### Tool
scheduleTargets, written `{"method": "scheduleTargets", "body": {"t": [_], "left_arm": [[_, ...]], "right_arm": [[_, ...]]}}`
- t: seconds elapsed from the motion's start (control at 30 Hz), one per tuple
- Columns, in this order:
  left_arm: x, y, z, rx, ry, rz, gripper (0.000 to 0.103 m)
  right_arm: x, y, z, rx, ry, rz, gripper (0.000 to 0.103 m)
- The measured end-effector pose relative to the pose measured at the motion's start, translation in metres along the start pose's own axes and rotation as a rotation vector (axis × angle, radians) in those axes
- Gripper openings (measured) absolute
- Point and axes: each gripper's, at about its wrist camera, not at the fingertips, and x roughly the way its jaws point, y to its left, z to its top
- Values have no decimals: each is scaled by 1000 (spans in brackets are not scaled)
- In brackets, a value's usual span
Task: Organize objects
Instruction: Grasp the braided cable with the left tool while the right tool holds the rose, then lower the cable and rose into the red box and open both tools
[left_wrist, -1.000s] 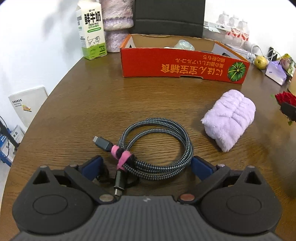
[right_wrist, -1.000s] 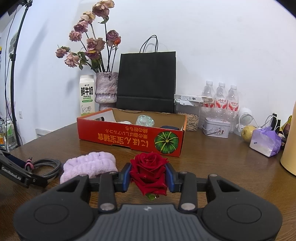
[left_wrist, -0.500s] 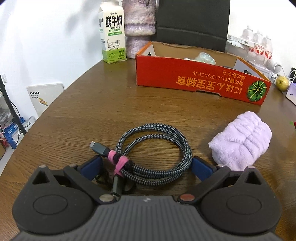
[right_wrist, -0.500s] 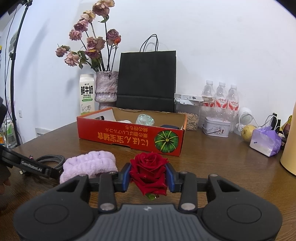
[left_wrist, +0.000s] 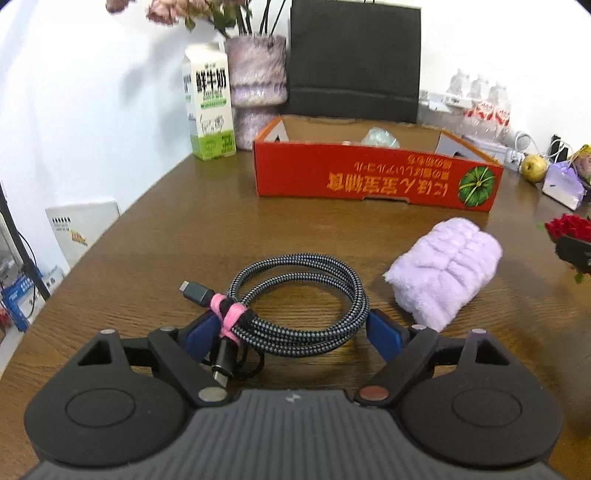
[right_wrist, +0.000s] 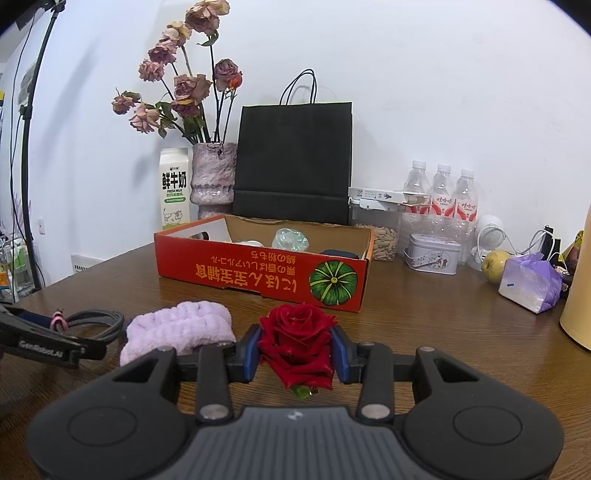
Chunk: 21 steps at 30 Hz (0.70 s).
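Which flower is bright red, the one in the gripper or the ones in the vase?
The rose held by the right gripper is bright red. The flowers in the vase are faded, dusty pink.

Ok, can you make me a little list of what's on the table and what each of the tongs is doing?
left tongs: closing around the coiled cable, cable between them on the table
right tongs: shut on the red rose
purple towel: lying beside the cable
red box: open, some things inside
behind the box: milk carton, vase of dried flowers, black bag
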Motion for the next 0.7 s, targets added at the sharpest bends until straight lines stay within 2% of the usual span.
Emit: {"method": "scheduleTargets", "body": {"t": [0.27, 0.7], "left_arm": [[-21, -7, 0, 9, -78, -9, 86], [-37, -23, 19, 7, -146, -61, 86]], "right_arm": [[-2, 1, 1, -10, -9, 2, 38], [-10, -1, 16, -4, -38, 11, 38]]}}
